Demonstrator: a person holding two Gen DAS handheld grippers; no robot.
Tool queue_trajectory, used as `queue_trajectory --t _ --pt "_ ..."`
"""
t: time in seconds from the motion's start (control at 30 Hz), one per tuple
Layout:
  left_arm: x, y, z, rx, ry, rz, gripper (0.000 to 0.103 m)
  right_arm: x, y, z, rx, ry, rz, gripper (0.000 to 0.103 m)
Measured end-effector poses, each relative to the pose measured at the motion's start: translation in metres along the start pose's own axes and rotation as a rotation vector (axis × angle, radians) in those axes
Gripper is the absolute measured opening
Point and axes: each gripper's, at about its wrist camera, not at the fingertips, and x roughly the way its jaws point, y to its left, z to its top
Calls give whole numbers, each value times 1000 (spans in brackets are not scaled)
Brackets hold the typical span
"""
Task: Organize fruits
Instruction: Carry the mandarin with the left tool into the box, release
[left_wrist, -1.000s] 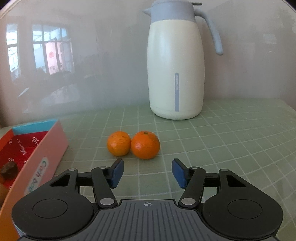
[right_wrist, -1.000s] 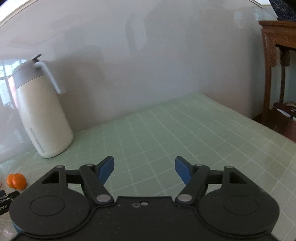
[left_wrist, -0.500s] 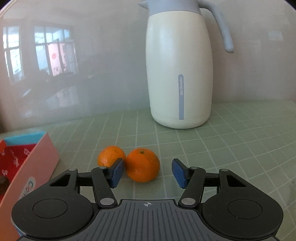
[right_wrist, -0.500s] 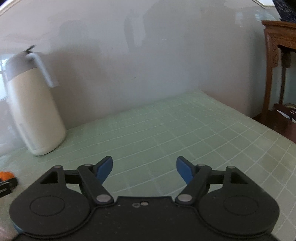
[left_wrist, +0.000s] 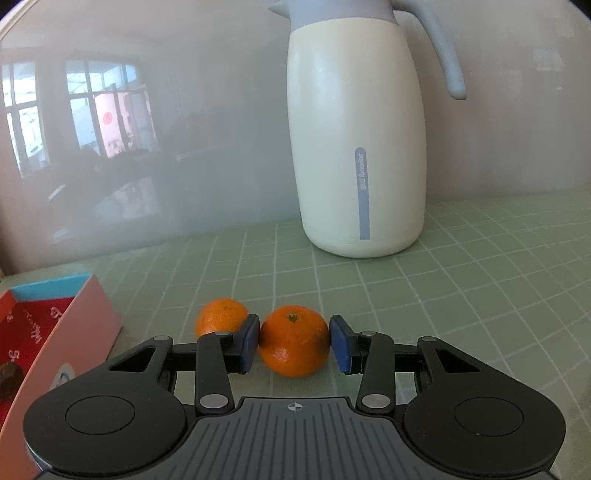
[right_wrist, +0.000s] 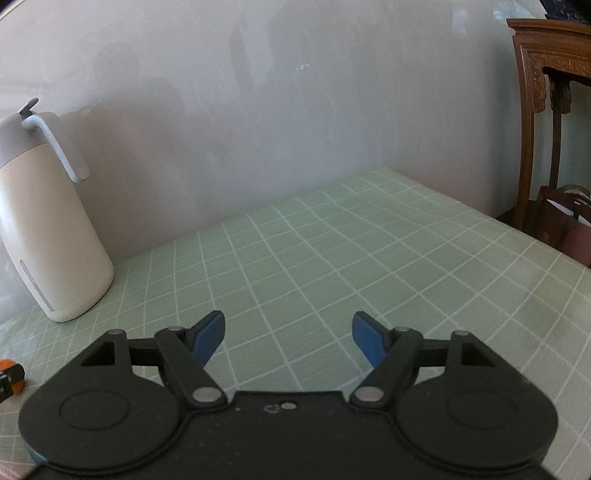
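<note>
Left tool (left_wrist: 293, 343): jaws have just been closing and now clamp the nearer round orange mandarin (left_wrist: 294, 345) on the green checked table (left_wrist: 443, 295). Second mandarin (left_wrist: 220, 321) waits outside the pink cardboard box (left_wrist: 79, 328). Right tool (right_wrist: 288, 338): released, empty

Ahead of the right gripper (right_wrist: 288, 334) the green checked tablecloth (right_wrist: 332, 258) lay bare to the wall, whereas the left side was crowded: a cream thermos jug (left_wrist: 356, 147) stood behind, a pink box (left_wrist: 74, 328) flanked the left, and two mandarins (left_wrist: 221, 319) sat between.
</note>
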Motion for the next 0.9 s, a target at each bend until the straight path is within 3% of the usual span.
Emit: queue_trajectory --t 0.37,0.63,0.9 --pt "-64 20 -10 -3 -63 -50 42 -7 13 -1 -10 9 45 76" --pt "-109 48 -19 -11 -119 -31 42 -17 23 -2 8 30 83 76" --pt "-139 91 -25 -54 -164 12 42 -27 57 -7 -53 41 120 76"
